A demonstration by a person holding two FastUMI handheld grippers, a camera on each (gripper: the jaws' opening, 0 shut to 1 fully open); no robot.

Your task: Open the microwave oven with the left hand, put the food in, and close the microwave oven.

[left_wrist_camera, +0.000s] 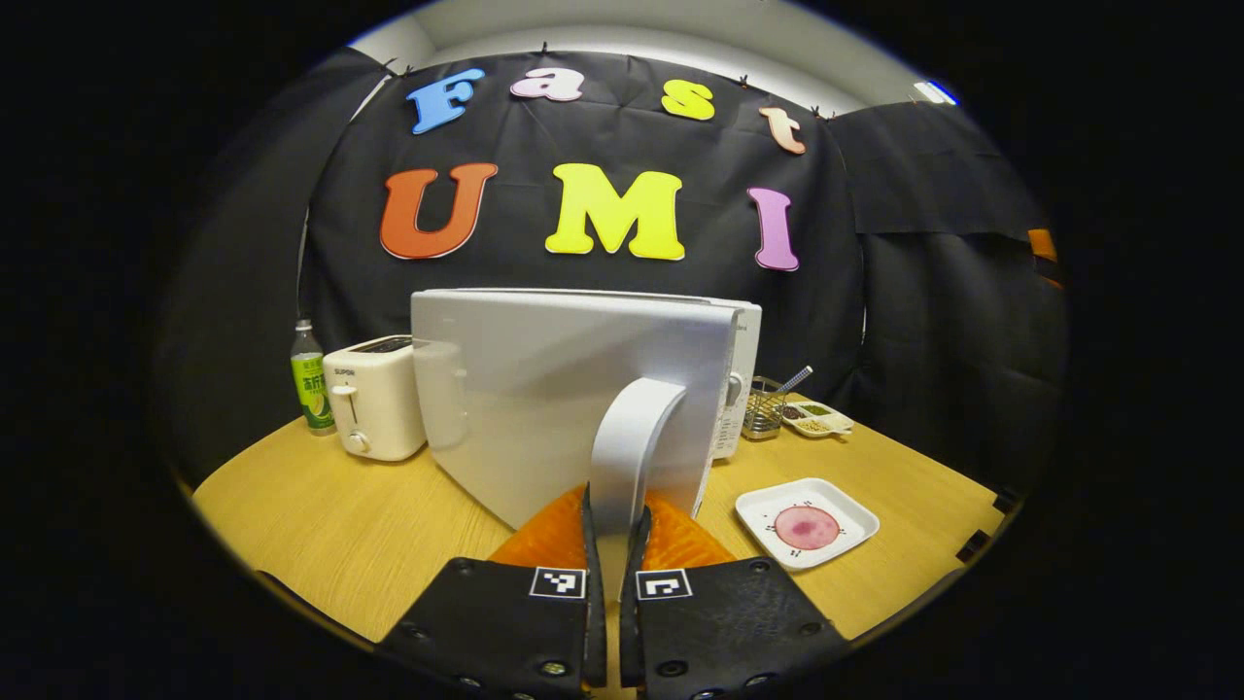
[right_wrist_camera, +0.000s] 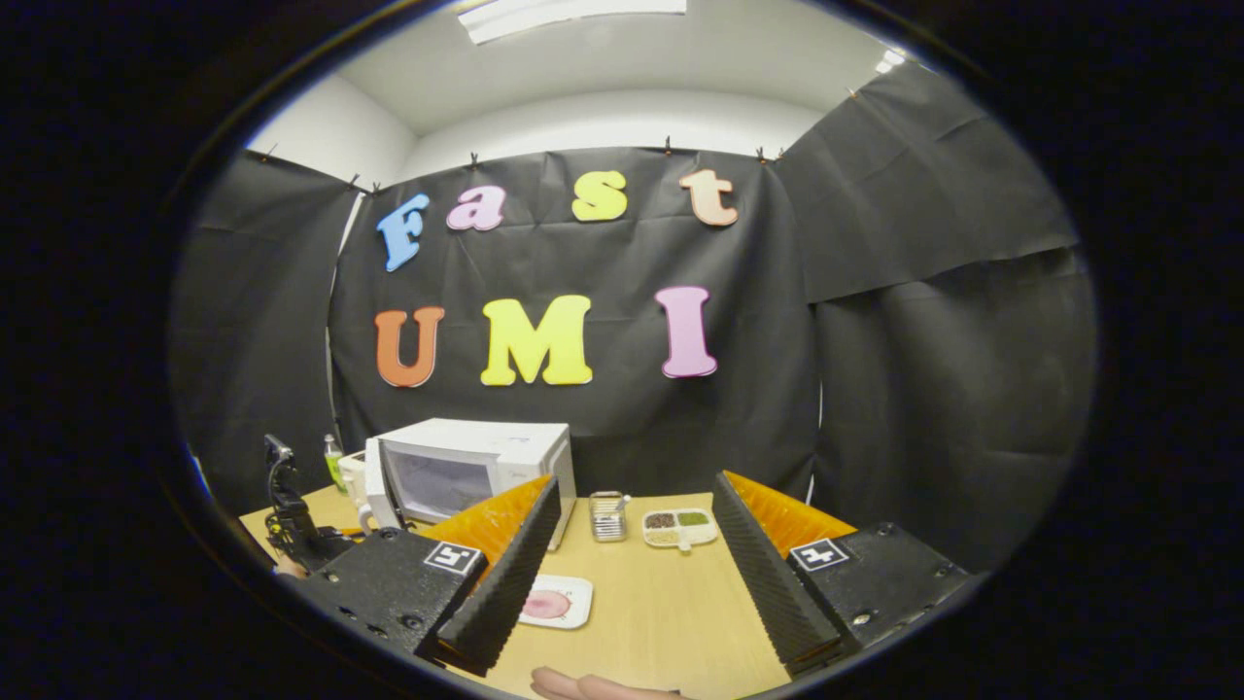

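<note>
Pinching the door handle [left_wrist_camera: 627, 437], left tool [left_wrist_camera: 614, 525] points level at the microwave [left_wrist_camera: 573, 389], door swung partly out. Right tool [right_wrist_camera: 632, 574] hangs spread wide above the surface [right_wrist_camera: 671, 612]. Food plate [left_wrist_camera: 807, 522] sits right of the microwave.

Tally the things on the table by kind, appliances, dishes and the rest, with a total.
Appliances: 2, the microwave and the toaster
Dishes: 2, the square plate of food and the divided dish
Bottles: 1, the green-labelled bottle
Wire baskets: 1, the wire basket
Total: 6
</note>
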